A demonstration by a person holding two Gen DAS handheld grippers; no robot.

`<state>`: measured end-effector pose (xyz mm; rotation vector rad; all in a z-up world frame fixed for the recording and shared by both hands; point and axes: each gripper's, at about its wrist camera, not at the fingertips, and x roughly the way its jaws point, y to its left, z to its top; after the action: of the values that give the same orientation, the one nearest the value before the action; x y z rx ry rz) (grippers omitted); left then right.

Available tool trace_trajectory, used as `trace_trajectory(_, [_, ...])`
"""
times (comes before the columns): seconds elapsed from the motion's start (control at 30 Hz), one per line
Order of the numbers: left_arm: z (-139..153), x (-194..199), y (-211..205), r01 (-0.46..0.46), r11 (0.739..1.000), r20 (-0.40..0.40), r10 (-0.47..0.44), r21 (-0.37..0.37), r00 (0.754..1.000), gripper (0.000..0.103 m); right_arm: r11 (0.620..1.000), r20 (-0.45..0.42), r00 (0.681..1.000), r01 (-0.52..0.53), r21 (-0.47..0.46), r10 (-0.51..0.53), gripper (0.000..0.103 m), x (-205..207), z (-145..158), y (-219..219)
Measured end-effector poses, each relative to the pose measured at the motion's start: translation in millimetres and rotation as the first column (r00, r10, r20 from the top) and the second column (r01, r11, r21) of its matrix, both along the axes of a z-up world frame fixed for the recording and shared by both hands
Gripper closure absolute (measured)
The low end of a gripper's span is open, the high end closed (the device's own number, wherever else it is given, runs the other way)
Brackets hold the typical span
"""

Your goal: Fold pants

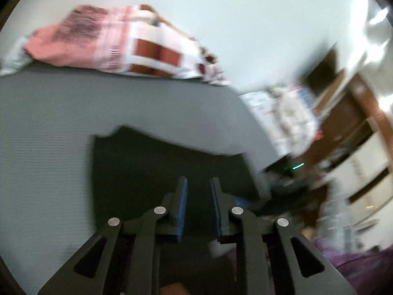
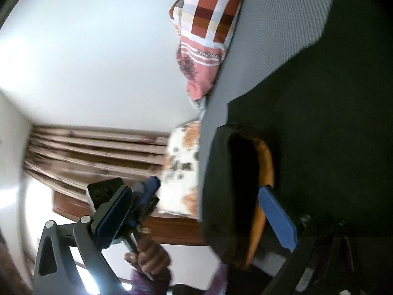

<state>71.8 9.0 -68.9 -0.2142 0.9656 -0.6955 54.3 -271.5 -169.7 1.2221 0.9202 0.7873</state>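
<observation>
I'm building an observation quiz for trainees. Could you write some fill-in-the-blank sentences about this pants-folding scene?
1. The dark pants lie on a ____ sheet.
2. Inside the pants' waistband, the lining is ____.
3. The pads of the left gripper are ____.
4. The right gripper has its jaws wide ____.

Missing words: grey; orange; blue; open.
</observation>
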Motion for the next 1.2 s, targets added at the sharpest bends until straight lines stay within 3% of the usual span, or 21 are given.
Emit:
trace_trajectory(0.1, [-25,-5,12,0.011,0.996,-0.023,-0.009,0.089,1.000,0.083,0.993,-0.009,0.999,-0.033,-0.115,0.032,0.001,7,6,6])
trace_trajectory(0.17, [-50,-8,11,0.031,0.985,-0.059,-0.021,0.170,0.998,0.083,0.962,0.008,0.999,-0.035,-0.271,0.038,0.002,14,14,17])
trace_trajectory(0.27, [-68,-13,21,0.025,0.991,-0.092,-0.013,0.130,0.996,0.083,0.875,0.039,0.996,-0.047,-0.482,0.075,0.001,24,22,41])
trace_trajectory(0.33, [-74,-11,28,0.016,0.996,-0.109,-0.006,0.084,0.994,0.083,0.842,0.026,0.995,-0.069,-0.535,0.098,0.000,27,17,50])
trace_trajectory(0.5, [-87,-5,43,-0.024,1.000,-0.190,0.023,-0.004,0.981,0.083,0.895,0.028,0.978,-0.177,-0.410,0.206,0.000,29,16,77])
trace_trajectory(0.6, [-94,-1,54,-0.057,0.998,-0.210,0.055,-0.003,0.976,0.083,0.921,0.054,0.967,-0.220,-0.322,0.250,0.002,18,19,85])
trace_trajectory(0.67, [-99,1,61,-0.082,0.995,-0.246,0.065,-0.059,0.967,0.083,0.885,0.059,0.966,-0.205,-0.417,0.252,0.006,19,18,86])
trace_trajectory(0.7, [-100,2,61,-0.090,0.994,-0.253,0.070,-0.069,0.965,0.083,0.850,0.034,0.966,-0.210,-0.482,0.258,0.019,20,14,89])
trace_trajectory(0.73, [-100,1,61,-0.090,0.994,-0.249,0.070,-0.069,0.966,0.083,0.822,0.021,0.964,-0.213,-0.528,0.263,0.022,22,11,92])
trace_trajectory(0.77, [-99,1,60,-0.083,0.995,-0.237,0.067,-0.058,0.969,0.083,0.822,0.029,0.964,-0.210,-0.529,0.265,0.022,23,12,94])
trace_trajectory(0.83, [-95,0,53,-0.070,0.997,-0.211,0.064,-0.023,0.975,0.083,0.825,0.010,0.960,-0.235,-0.514,0.280,0.033,25,11,100])
trace_trajectory(0.9, [-89,0,45,-0.068,0.997,-0.171,0.073,0.032,0.983,0.082,0.786,-0.010,0.958,-0.240,-0.570,0.285,0.077,25,11,109])
trace_trajectory(1.03, [-69,-8,34,-0.069,0.988,-0.081,0.080,0.135,0.993,0.078,0.831,-0.032,0.957,-0.266,-0.488,0.287,0.086,30,13,108])
trace_trajectory(1.1, [-57,-14,26,-0.067,0.981,-0.023,0.072,0.183,0.997,0.072,0.867,-0.015,0.963,-0.250,-0.431,0.270,0.087,31,23,100])
trace_trajectory(1.17, [-38,-23,15,-0.036,0.983,0.033,0.031,0.180,0.999,0.065,0.894,0.002,0.970,-0.224,-0.388,0.244,0.088,31,38,84])
trace_trajectory(1.2, [-33,-27,9,-0.033,0.981,0.060,0.022,0.192,0.998,0.057,0.904,0.010,0.973,-0.212,-0.372,0.232,0.088,31,45,75])
